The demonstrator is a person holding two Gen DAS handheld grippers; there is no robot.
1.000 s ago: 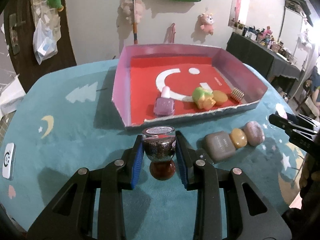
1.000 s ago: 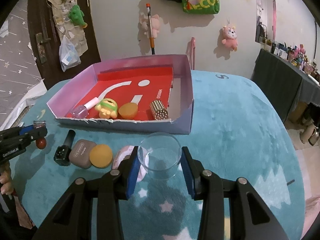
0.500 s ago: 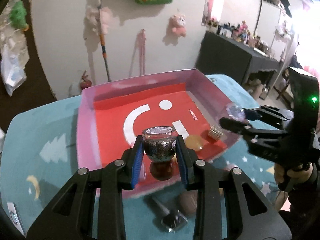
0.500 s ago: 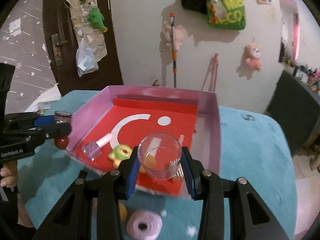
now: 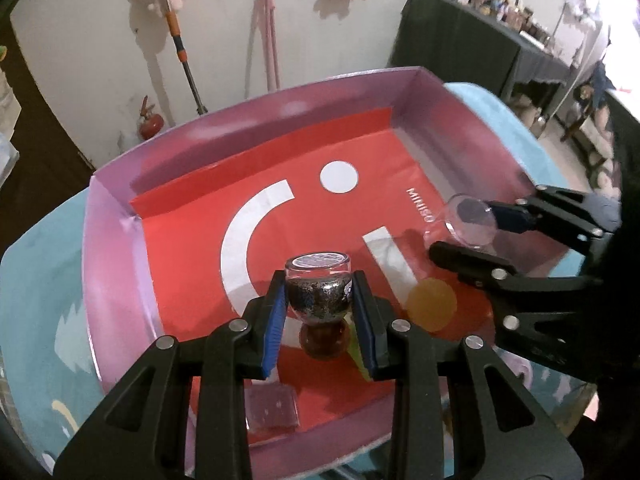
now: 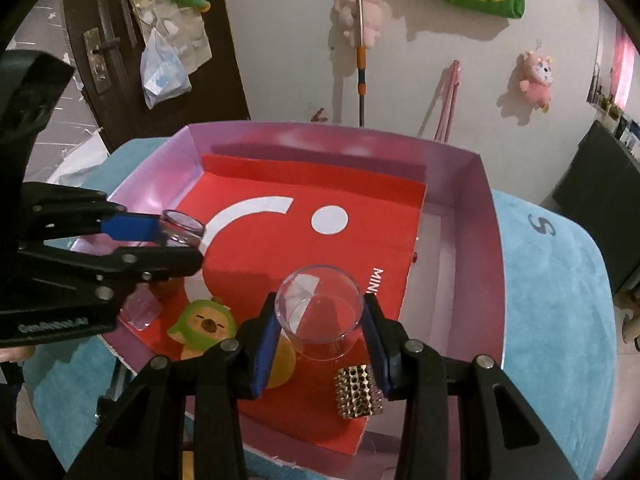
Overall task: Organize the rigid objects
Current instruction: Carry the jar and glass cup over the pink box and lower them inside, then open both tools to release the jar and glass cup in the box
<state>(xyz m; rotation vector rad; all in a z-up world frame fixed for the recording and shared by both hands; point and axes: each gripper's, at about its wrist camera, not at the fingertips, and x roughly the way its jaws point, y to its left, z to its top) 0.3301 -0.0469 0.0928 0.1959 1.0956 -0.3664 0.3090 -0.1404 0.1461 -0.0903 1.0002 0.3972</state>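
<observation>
Left hand-held gripper point(image 5: 320, 312), bottom centre of its own view, is clamped tight on a small hourglass-shaped glass bottle point(image 5: 319, 292): dark glittery fill above, a reddish-brown bulb below, a flat round top. The blue pads point(image 5: 275, 330) press its waist on both sides. It hangs over the near part of the box point(image 5: 116, 264), a shallow cardboard tray with glossy pink walls and a red paper floor printed with a white arc and dot.

Right hand-held gripper point(image 6: 320, 320), bottom centre of its view, is part-way closed on a clear, smooth cup point(image 6: 318, 312), mouth tilted toward the lens, held above the box's floor. In the left view it comes in from the right edge, angled downward.

Down inside: a gold studded cylinder point(image 6: 358, 392) lying flat, a round orange puff point(image 5: 432, 306), a green-hooded toy figure point(image 6: 202, 326), and a clear square-based bottle point(image 5: 272, 406) near the front wall.

The box sits on a worktop covered in teal plush point(image 6: 552, 320).
</observation>
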